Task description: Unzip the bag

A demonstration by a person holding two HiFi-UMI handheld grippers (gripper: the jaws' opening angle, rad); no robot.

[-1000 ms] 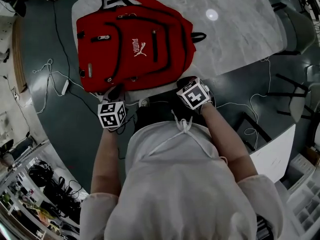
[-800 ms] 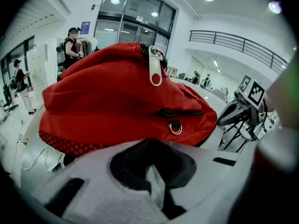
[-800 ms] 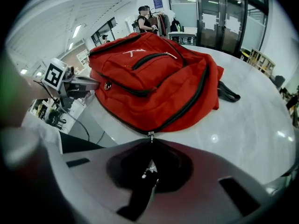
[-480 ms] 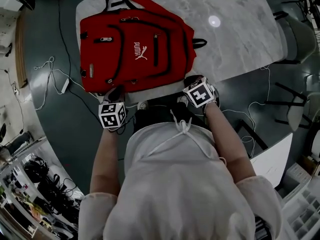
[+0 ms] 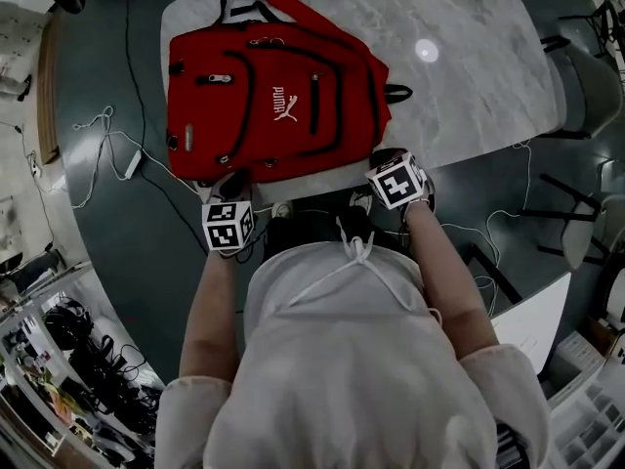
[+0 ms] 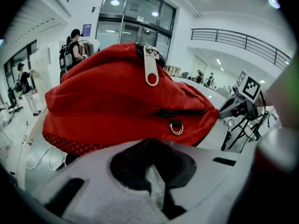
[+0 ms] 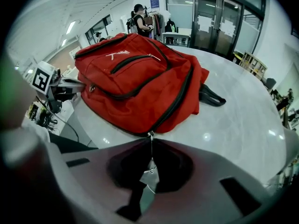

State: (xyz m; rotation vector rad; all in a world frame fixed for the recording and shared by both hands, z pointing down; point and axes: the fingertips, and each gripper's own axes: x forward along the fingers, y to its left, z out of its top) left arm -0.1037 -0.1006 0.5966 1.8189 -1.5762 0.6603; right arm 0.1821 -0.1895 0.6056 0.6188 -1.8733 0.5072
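A red backpack (image 5: 278, 101) lies flat on the round marble table (image 5: 469, 57), its black zippers closed. My right gripper (image 5: 379, 161) sits at the bag's near right corner. In the right gripper view, the right gripper (image 7: 149, 176) is shut on a silver zipper pull (image 7: 150, 169) that hangs from the end of the main zipper (image 7: 177, 97). My left gripper (image 5: 232, 182) is at the bag's near left corner. The left gripper (image 6: 156, 181) looks shut, with nothing visible between the jaws and the bag (image 6: 126, 101) just beyond them. Another zipper pull (image 6: 150, 71) stands up on top.
White cables (image 5: 98, 135) trail over the dark floor to the left of the table. Chairs (image 5: 586, 62) stand at the right. A black strap (image 7: 212, 97) lies on the marble beside the bag. People stand far off in the background of both gripper views.
Both grippers stay at the bag's near edge. The head view has shifted slightly, so bag and grippers sit a little further right in the picture.
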